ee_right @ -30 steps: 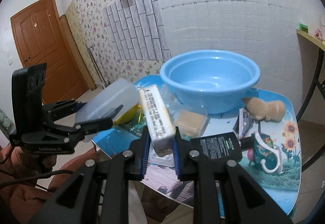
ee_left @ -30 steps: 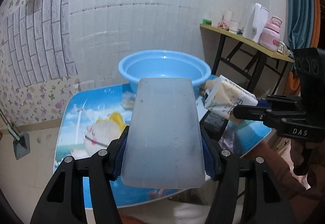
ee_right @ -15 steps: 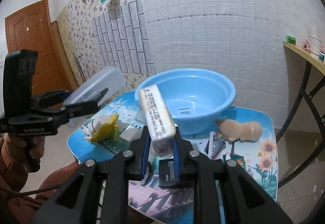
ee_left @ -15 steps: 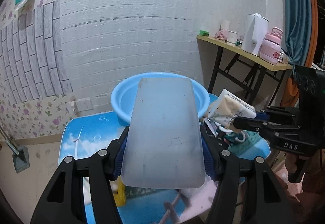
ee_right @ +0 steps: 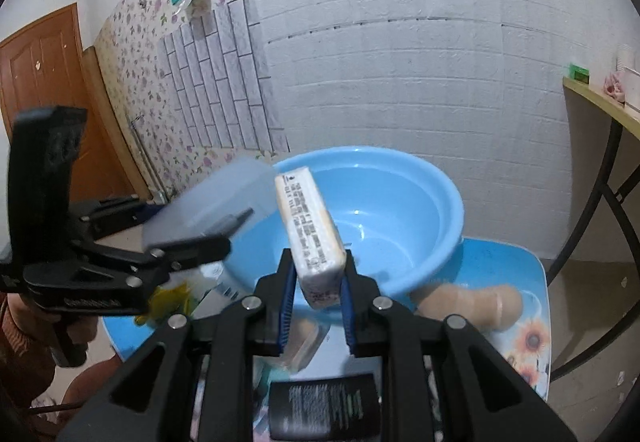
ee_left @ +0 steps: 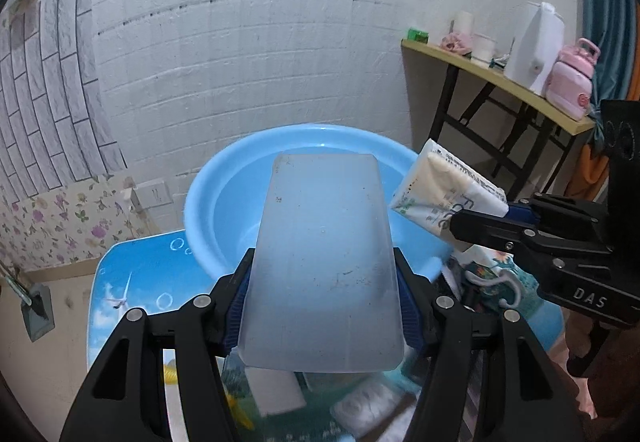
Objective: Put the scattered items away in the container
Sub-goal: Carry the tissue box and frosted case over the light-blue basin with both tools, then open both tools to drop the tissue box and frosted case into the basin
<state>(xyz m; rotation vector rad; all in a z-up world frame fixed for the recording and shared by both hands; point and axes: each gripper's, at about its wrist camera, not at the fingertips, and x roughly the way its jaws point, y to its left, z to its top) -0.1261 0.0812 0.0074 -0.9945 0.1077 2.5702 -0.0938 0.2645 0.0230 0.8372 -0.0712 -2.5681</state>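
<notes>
My left gripper (ee_left: 322,282) is shut on a translucent plastic box (ee_left: 324,262), which it holds above the near rim of the blue basin (ee_left: 224,201). My right gripper (ee_right: 316,282) is shut on a cream wrapped pack with printed text (ee_right: 312,230), also held over the basin's (ee_right: 400,209) near rim. In the left wrist view the right gripper (ee_left: 480,217) reaches in from the right with the pack (ee_left: 440,185). The right wrist view shows the left gripper (ee_right: 216,238) and its box (ee_right: 212,201) at the left. The basin looks empty.
The basin stands on a small blue picture-printed table (ee_right: 500,266) against a white brick wall. A beige toy (ee_right: 468,306), a black packet (ee_right: 324,406) and several small items lie on the table. A side shelf (ee_left: 500,81) with a kettle and pink bottle stands at the right.
Both grippers have moved forward over the table toward the basin, each still holding its item. The basin now sits much closer in both views.
</notes>
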